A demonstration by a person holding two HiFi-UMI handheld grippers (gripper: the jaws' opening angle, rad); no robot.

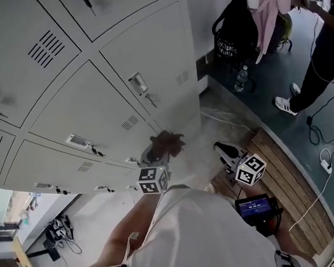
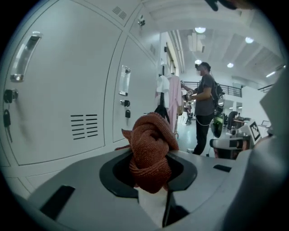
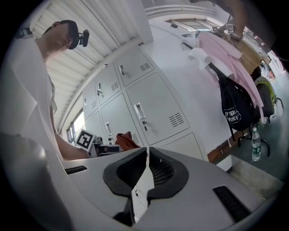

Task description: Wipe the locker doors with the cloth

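Observation:
A rust-red cloth (image 2: 151, 151) is bunched into a knot between the jaws of my left gripper (image 2: 152, 180), which is shut on it. In the head view the cloth (image 1: 167, 142) sits just off a lower grey locker door (image 1: 103, 103), close to its right edge; whether it touches is unclear. The locker doors (image 2: 58, 90) fill the left of the left gripper view. My right gripper (image 1: 225, 152) hangs lower right, away from the lockers, jaws shut with nothing between them (image 3: 146, 169). The cloth (image 3: 127, 140) also shows in the right gripper view.
Keys hang in several locker locks (image 1: 150, 98). A black bag (image 1: 235, 34) and pink clothes (image 1: 271, 1) hang right of the lockers, with a water bottle (image 1: 240, 78) below. A person (image 2: 205, 106) stands further back. A wooden platform (image 1: 291, 186) and cables (image 1: 322, 145) lie on the floor.

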